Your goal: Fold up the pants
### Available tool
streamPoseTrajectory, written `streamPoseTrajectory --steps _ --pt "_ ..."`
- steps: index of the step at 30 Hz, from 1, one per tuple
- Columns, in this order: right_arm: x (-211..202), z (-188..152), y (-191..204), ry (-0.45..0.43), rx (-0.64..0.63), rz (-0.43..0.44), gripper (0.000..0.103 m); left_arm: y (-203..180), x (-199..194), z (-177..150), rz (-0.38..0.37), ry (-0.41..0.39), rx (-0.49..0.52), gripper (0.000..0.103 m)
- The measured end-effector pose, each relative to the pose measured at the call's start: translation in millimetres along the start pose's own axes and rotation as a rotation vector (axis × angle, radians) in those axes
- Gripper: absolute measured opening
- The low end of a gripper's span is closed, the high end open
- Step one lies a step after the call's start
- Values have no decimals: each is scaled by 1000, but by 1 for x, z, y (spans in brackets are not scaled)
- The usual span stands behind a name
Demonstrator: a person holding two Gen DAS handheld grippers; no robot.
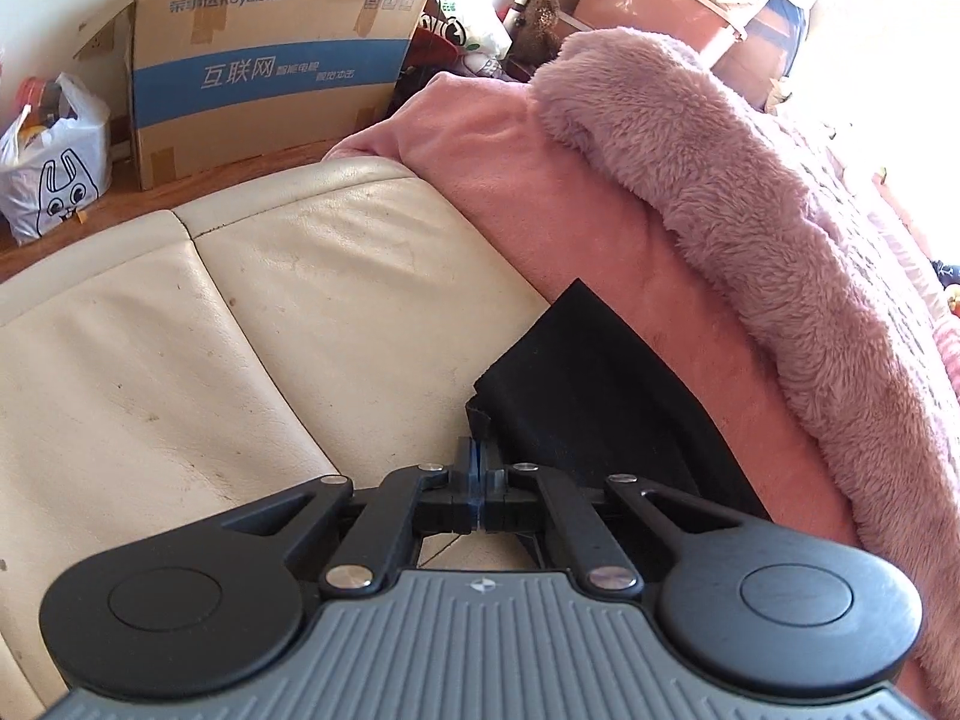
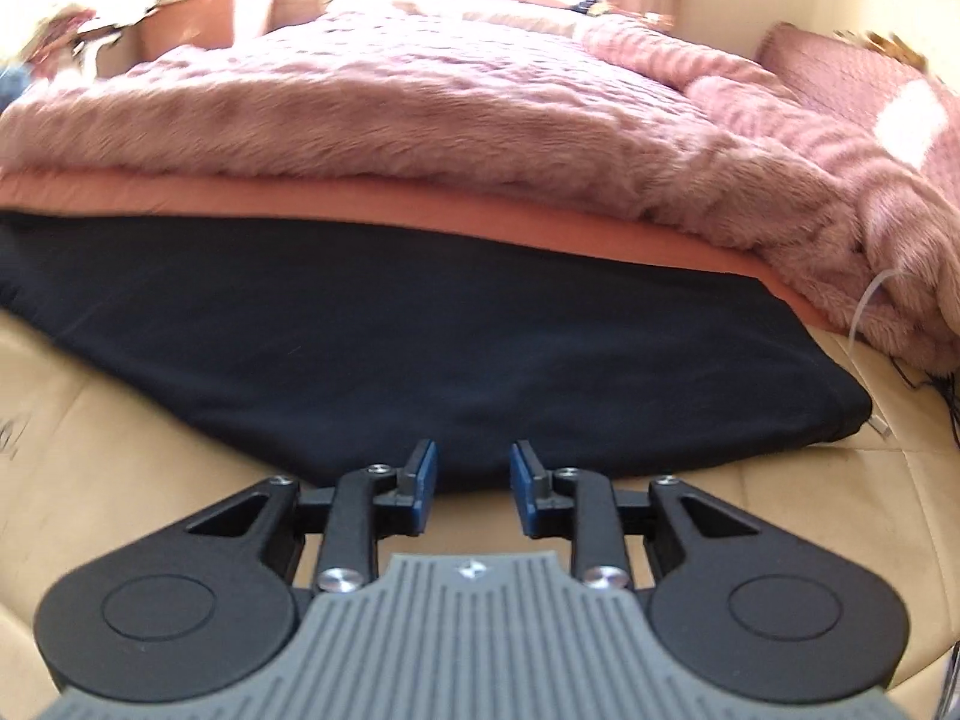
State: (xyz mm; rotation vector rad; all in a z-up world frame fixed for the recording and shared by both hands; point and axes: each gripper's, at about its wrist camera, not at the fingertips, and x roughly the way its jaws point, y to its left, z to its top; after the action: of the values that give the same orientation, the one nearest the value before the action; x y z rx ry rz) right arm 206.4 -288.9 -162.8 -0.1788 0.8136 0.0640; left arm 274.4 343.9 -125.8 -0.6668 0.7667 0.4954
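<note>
From the left wrist camera, the left gripper (image 1: 477, 462) has its black fingers pressed together, pinching a corner of the black pants (image 1: 588, 396). The pants are a smooth, matte, dark cloth with a pointed corner reaching up onto the pink sheet (image 1: 510, 180). They lie at the edge where that sheet meets the cream leather bed base (image 1: 270, 312), whose cushioned panels are creased and scuffed. A shaggy pink blanket (image 1: 750, 210) is heaped over the sheet. Beyond the bed base's far edge stand a cardboard box (image 1: 270, 78) with a blue band and a white plastic bag (image 1: 54, 168) printed with a rabbit.

From the right wrist camera, the right gripper (image 2: 473, 474) has its blue-padded fingers parted with a clear gap and nothing between them, poised just at the near hem of the pants (image 2: 420, 336). Here the pants spread wide and flat, with a rounded near edge, across the leather bed base (image 2: 120, 420) and up against the sheet (image 2: 420, 198). The furry blanket (image 2: 420, 108) lies behind.
</note>
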Motion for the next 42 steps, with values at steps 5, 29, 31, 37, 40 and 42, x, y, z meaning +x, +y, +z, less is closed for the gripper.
streamPoseTrajectory --steps 5,29,31,37,40,42 --pt "-2 -9 44 -6 -188 -20 25 -1 -1 1 5 16 9 0" --pt "-11 -24 38 92 -216 -10 0 107 -56 -26 76 84 -134 1" --pt "-11 -24 38 96 -212 -6 0 109 -64 -23 21 80 -153 2" --pt "-28 -17 29 38 -164 25 21 96 -66 -22 -116 96 -237 21" --pt "-34 -8 12 0 -97 -15 21 91 -51 -28 -95 121 -267 22" --pt "-26 0 -3 4 -63 -67 21 89 -44 -32 -88 120 -289 22"
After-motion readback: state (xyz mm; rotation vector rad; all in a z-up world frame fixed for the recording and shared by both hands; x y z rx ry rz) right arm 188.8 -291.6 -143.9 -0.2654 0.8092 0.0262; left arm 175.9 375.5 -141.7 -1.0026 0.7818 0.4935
